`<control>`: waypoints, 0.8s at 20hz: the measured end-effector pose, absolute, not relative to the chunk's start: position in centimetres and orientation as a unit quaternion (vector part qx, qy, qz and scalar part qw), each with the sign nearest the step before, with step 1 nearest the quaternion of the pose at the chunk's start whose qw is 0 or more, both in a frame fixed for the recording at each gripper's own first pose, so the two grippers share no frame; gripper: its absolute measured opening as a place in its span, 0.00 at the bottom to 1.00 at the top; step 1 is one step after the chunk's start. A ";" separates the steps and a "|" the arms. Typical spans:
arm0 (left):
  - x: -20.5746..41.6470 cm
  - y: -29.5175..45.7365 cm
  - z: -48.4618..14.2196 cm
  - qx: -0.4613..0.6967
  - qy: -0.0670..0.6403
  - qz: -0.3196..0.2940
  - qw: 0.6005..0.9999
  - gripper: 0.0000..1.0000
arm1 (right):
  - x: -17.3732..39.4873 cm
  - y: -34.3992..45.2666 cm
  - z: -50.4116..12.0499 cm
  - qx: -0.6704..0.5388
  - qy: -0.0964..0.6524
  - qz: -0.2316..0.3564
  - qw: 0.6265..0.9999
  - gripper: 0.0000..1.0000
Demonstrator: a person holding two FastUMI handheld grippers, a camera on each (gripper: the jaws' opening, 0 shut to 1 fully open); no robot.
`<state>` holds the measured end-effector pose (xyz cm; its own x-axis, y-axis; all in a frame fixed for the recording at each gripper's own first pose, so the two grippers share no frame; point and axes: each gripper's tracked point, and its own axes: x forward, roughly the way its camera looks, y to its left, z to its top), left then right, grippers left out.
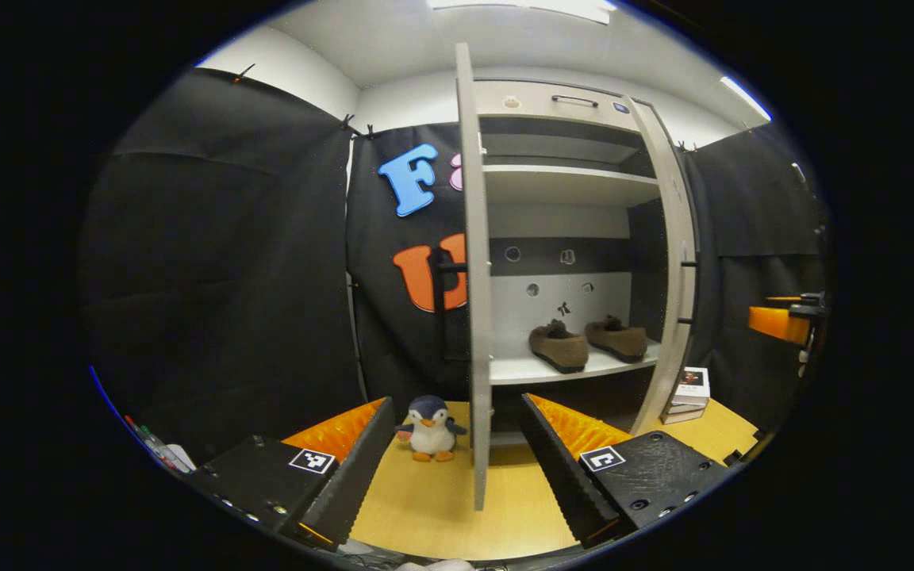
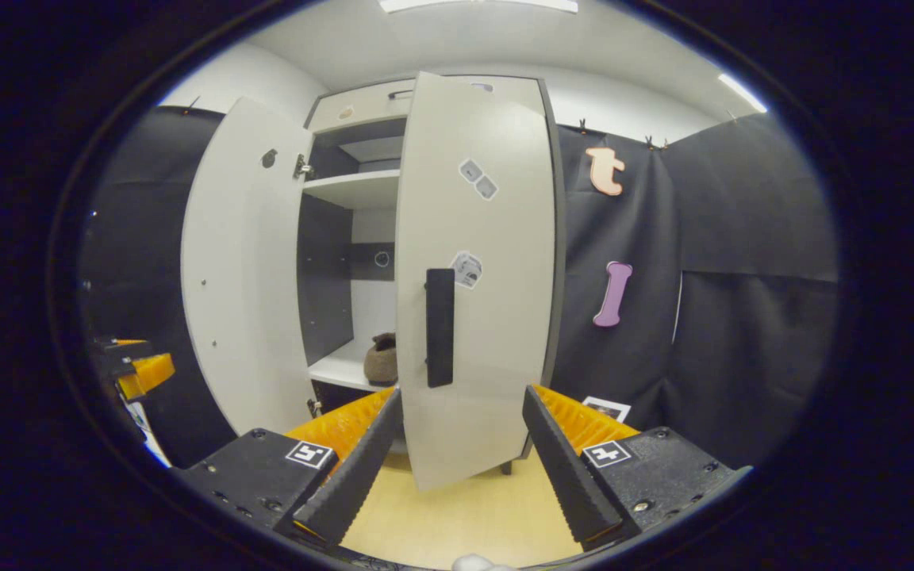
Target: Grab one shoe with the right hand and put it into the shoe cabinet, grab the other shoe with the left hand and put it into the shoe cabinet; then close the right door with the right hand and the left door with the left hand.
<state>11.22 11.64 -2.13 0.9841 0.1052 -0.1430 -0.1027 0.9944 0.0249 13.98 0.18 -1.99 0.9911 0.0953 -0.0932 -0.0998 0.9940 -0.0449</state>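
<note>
Both pairs of tongs are seen spread wide and holding nothing: the left tongs [image 1: 457, 476] straddle the edge of the left door [image 1: 473, 301], the right tongs [image 2: 457, 468] face the right door [image 2: 477, 277] just below its handle [image 2: 439, 327]. Two shoes [image 1: 558, 347] [image 1: 617, 337] are already set side by side on a shelf [image 1: 568, 369] inside the cabinet [image 1: 568, 103], so the placing is judged done and the door closing is in hand. The right door is partly swung in; a push on its face is called for next, then the same on the left door, which stands wide. A pale wooden table [image 1: 433, 507] carries a toy penguin [image 1: 429, 428] and stacked books [image 1: 687, 395] beside the cabinet. Black cloth is hung round the booth under a white ceiling
</note>
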 end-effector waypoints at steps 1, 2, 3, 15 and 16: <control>12.0 12.9 -1.7 0.011 0.067 0.059 0.996 0.96 | 13.2 0.1 -2.5 -0.024 0.051 0.043 0.997 0.99; 12.7 14.4 -1.4 0.016 0.064 0.068 0.996 0.96 | 12.3 0.1 -3.0 -0.024 0.058 0.040 0.997 0.99; 13.5 15.8 -0.8 0.020 0.057 0.078 0.995 0.96 | 11.6 0.1 -3.4 -0.024 0.063 0.036 0.997 0.99; 21.3 20.2 1.4 0.037 0.036 0.109 0.993 0.96 | 7.4 -3.5 -4.8 -0.007 0.080 -0.025 0.996 0.99; 21.2 20.2 1.5 0.043 0.035 0.109 0.992 0.92 | 7.2 -3.7 -4.9 -0.004 0.081 -0.028 0.996 0.99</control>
<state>21.21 20.17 1.49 0.9736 0.2201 -0.0601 -0.2140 0.9723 0.0938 7.19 -3.69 -4.92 0.9852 -0.0571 -0.1613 0.0560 0.9984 -0.0116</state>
